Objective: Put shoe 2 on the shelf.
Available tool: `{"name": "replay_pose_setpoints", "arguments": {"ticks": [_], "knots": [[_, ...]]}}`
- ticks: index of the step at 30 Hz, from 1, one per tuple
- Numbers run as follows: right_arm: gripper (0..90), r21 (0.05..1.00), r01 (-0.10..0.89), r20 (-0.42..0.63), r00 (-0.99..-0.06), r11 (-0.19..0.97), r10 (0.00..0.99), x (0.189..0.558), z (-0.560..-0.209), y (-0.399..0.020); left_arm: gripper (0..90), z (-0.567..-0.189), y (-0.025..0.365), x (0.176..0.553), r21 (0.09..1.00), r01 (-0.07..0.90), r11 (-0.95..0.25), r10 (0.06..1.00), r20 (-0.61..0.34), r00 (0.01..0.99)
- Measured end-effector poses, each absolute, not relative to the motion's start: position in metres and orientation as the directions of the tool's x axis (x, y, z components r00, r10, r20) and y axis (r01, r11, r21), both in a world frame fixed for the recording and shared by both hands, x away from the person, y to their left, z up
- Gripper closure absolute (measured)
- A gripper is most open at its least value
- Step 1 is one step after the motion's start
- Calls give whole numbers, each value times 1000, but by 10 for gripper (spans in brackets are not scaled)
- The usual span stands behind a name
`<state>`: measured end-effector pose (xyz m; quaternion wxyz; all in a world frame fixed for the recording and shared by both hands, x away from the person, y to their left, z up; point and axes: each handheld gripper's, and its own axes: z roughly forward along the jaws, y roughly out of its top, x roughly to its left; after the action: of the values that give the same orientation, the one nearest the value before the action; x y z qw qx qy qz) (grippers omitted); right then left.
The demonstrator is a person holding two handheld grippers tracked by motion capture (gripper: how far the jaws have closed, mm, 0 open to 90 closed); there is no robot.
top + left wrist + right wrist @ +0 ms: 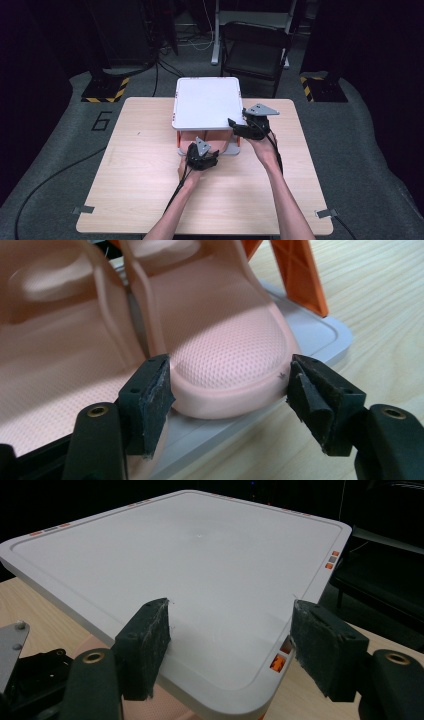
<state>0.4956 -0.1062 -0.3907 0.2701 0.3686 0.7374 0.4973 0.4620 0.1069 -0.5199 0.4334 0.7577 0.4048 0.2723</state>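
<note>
The left gripper [227, 390] sits low at the near edge of a small two-tier rack, its jaws standing apart on either side of the toe of a pink slipper [220, 345]. The left pad rests against the slipper's side where it meets a second pink slipper [50, 365]; the right pad stands just beside the toe, and whether it touches cannot be told. Both slippers lie on the rack's grey lower tray [320, 335], beyond and between the jaws, with an orange leg [300, 275] rising past the right jaw. The right gripper [230, 645] is higher, at the near right corner of the rack's white top shelf [190, 565], its jaws apart with the shelf's edge running between them and neither pad pressed on it. In the high view the left gripper [202, 159] is in front of the rack on the wooden tabletop [140, 165], and the right gripper [246, 127] is beside the shelf [206, 102].
</note>
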Motion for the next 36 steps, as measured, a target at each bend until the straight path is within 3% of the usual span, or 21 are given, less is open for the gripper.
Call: {"name": "replay_pose_setpoints", "arguments": {"ticks": [5, 7, 11, 17, 27, 36], "knots": [[318, 933, 273, -34, -580, 233, 814, 495, -391, -106, 344, -519, 109, 461, 871, 372, -321, 843, 83, 532], [312, 936, 262, -45, -574, 236, 818, 495, -390, -106, 317, -514, 117, 456, 890, 365, -272, 833, 28, 553], [288, 946, 238, -57, -550, 221, 833, 487, -388, -110, 248, -504, 136, 450, 901, 337, -273, 827, 41, 561], [235, 969, 201, -24, -514, 147, 857, 461, -393, -132, 195, -488, 189, 431, 933, 314, -176, 842, -23, 539], [177, 973, 221, 40, -433, 63, 901, 397, -442, -178, 173, -490, 265, 389, 959, 261, -112, 861, -37, 507], [172, 962, 270, 76, -400, 38, 914, 372, -487, -196, 157, -498, 280, 373, 957, 253, -145, 838, -18, 545]]}}
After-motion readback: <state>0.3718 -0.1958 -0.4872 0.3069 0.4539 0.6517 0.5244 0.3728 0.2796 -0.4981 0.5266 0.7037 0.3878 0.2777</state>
